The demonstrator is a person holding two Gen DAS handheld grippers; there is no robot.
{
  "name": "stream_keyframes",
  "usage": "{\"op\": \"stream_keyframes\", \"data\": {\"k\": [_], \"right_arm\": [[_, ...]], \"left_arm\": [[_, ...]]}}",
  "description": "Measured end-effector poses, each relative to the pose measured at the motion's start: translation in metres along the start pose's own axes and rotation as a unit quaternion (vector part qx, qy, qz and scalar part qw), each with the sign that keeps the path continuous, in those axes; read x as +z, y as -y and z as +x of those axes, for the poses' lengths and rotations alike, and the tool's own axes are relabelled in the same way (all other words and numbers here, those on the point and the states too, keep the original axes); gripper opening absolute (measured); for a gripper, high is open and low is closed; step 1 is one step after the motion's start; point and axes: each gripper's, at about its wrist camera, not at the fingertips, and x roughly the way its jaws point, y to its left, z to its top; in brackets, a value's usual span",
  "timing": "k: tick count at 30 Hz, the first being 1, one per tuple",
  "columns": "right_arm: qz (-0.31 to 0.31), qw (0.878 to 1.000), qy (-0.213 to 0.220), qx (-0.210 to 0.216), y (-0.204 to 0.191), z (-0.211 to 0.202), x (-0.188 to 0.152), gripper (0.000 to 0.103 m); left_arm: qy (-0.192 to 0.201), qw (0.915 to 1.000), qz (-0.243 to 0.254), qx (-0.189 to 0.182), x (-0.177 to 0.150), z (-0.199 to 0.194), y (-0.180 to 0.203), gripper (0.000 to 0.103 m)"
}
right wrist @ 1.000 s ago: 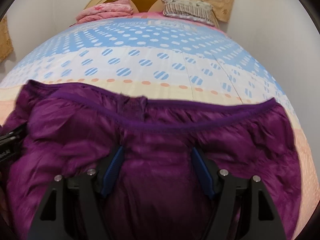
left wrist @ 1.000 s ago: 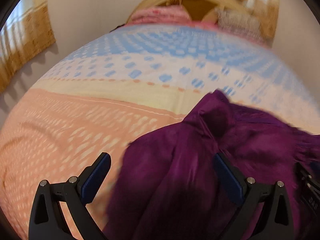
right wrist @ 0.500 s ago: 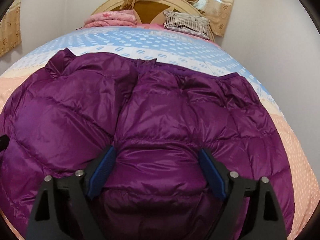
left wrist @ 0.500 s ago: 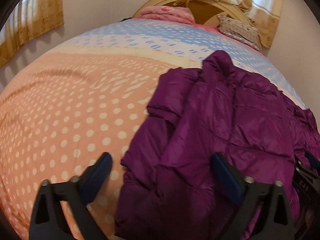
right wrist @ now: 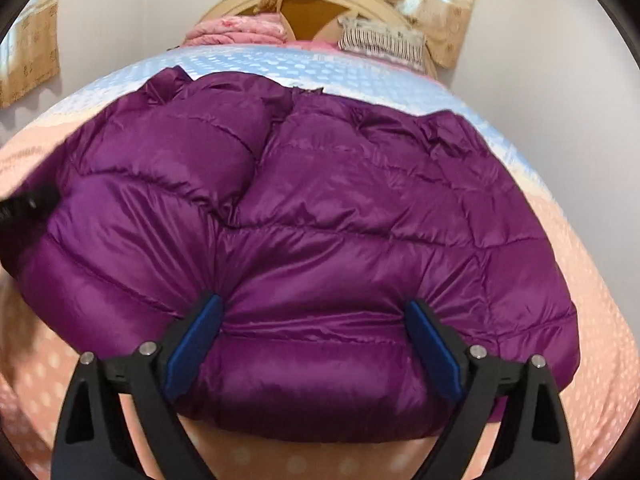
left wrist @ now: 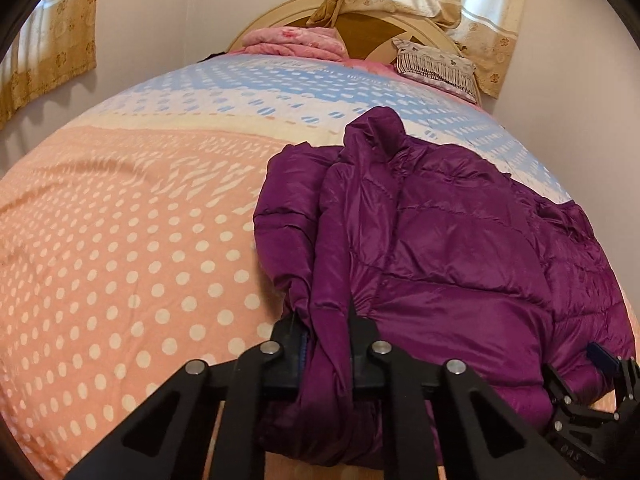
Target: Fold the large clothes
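A purple quilted down jacket [left wrist: 440, 248] lies on the bed, bunched, with its near hem toward me. My left gripper [left wrist: 326, 336] is shut on a fold of the jacket's left edge. In the right wrist view the jacket [right wrist: 320, 208] fills the middle of the frame. My right gripper [right wrist: 314, 316] is open, its blue pads on either side of the jacket's near hem, which bulges between them. The right gripper also shows at the lower right of the left wrist view [left wrist: 600, 364]. The left gripper is a dark blur at the left of the right wrist view [right wrist: 24, 204].
The bed cover [left wrist: 120, 240] is peach with white dots near me, blue and white farther off. Folded pink bedding [left wrist: 296, 42] and a striped pillow [left wrist: 436, 66] lie by the round headboard [left wrist: 368, 20]. Walls and curtains close in on both sides.
The left gripper has closed onto the jacket's left edge; it was open before. The right gripper has drawn back to the near hem and stays open.
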Motion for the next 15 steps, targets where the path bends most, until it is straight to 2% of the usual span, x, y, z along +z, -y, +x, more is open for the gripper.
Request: {"op": "stream_keyframes", "data": {"k": [3,10,13,15], "right_arm": [[0.001,1.0,-0.014,-0.002,-0.002,0.001,0.003,0.096],[0.003,1.0,-0.014,0.004,0.003,-0.003,0.0,0.094],[-0.005,0.999,-0.007,0.031,-0.007,-0.006,-0.001,0.094],[-0.012,0.997,-0.001,0.074,-0.012,-0.011,0.002,0.094]], "left_arm": [[0.004,1.0,-0.005,-0.001,-0.001,-0.01,-0.003,0.009],[0.024,0.9995,-0.022,-0.002,-0.009,-0.05,-0.021,0.008],[0.034,0.999,-0.026,0.015,-0.009,-0.07,-0.038,0.008],[0.045,0.9981,-0.027,0.031,-0.004,-0.081,-0.046,0.008]]}}
